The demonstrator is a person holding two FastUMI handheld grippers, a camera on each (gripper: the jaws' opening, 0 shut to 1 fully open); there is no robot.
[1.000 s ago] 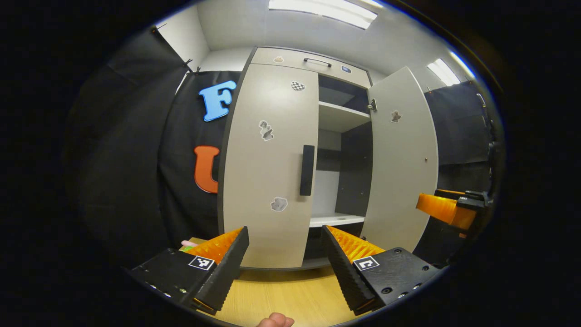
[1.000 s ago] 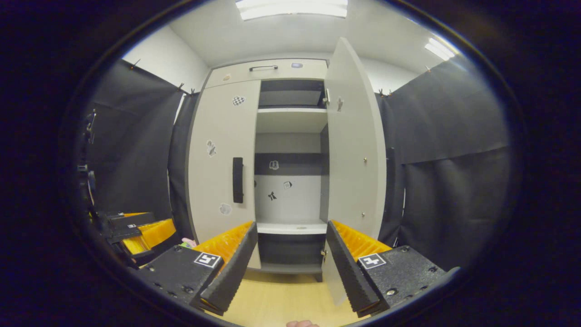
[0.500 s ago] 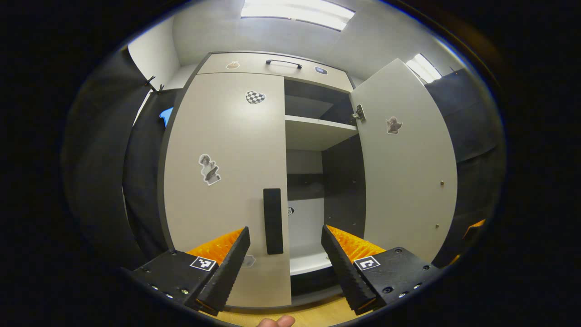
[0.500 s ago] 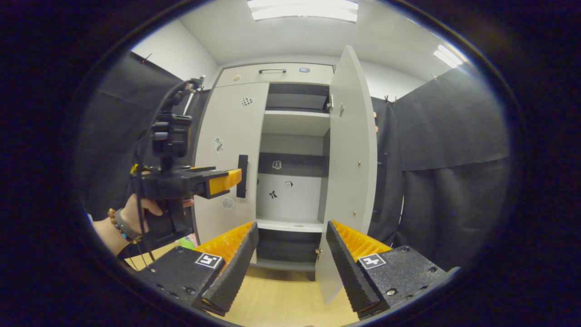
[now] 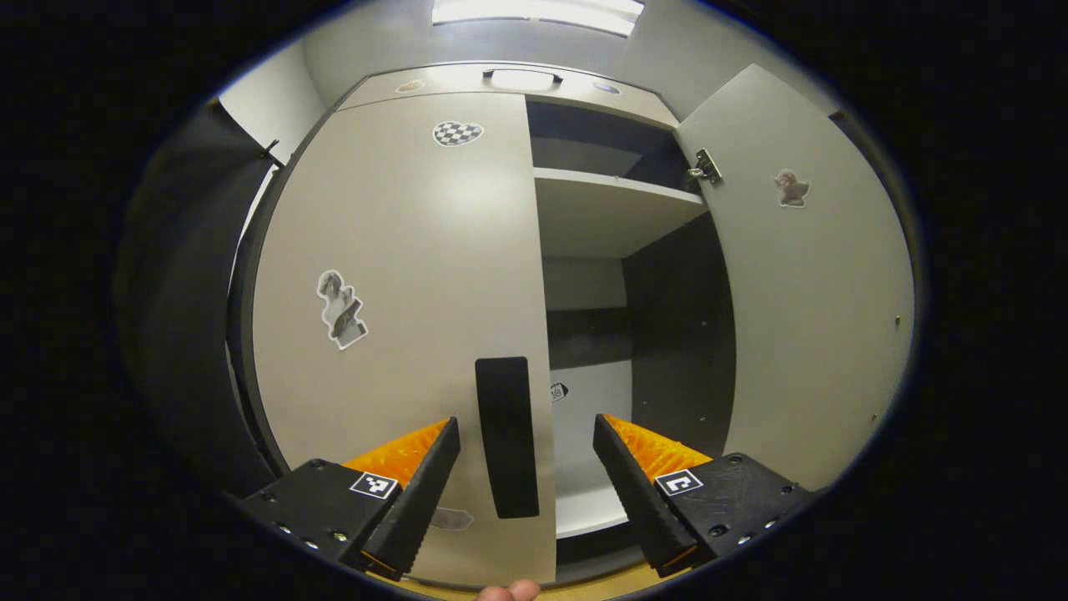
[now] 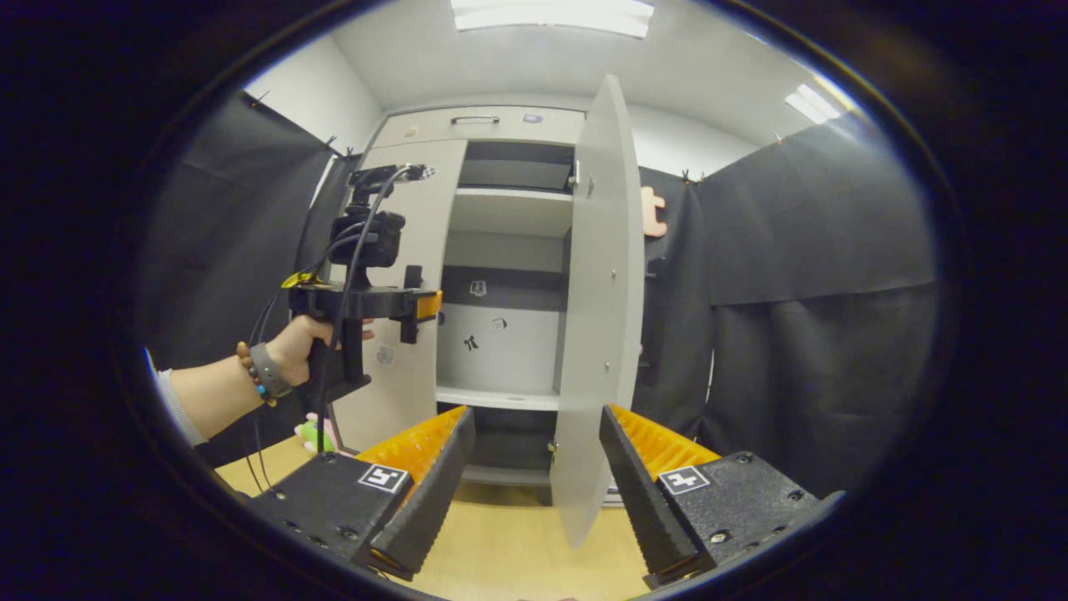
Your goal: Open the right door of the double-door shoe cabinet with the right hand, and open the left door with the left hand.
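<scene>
The pale shoe cabinet's left door [image 5: 400,250] is closed. Its black vertical handle [image 5: 506,434] stands just ahead of my open left gripper [image 5: 526,488], in line with the gap between the fingers and apart from them. The right door [image 5: 818,292] hangs swung open. In the right gripper view that door [image 6: 596,334] shows almost edge-on, right in front of my open right gripper [image 6: 534,492], which holds nothing. There a hand [image 6: 296,351] holds the left gripper [image 6: 427,305] level at the left door's handle [image 6: 410,277].
Behind the open door are a white shelf [image 5: 613,188], a lower shelf [image 6: 496,399] and a dark back panel. A drawer with a bar handle [image 6: 471,119] tops the cabinet. Black cloth [image 6: 818,317] hangs on both sides. A wooden surface [image 6: 501,542] lies below, with a small green-and-pink item [image 6: 313,434] at left.
My left gripper has risen and moved in toward the left door, so its handle now looms between the fingers. In the right gripper view the open door has turned more edge-on.
</scene>
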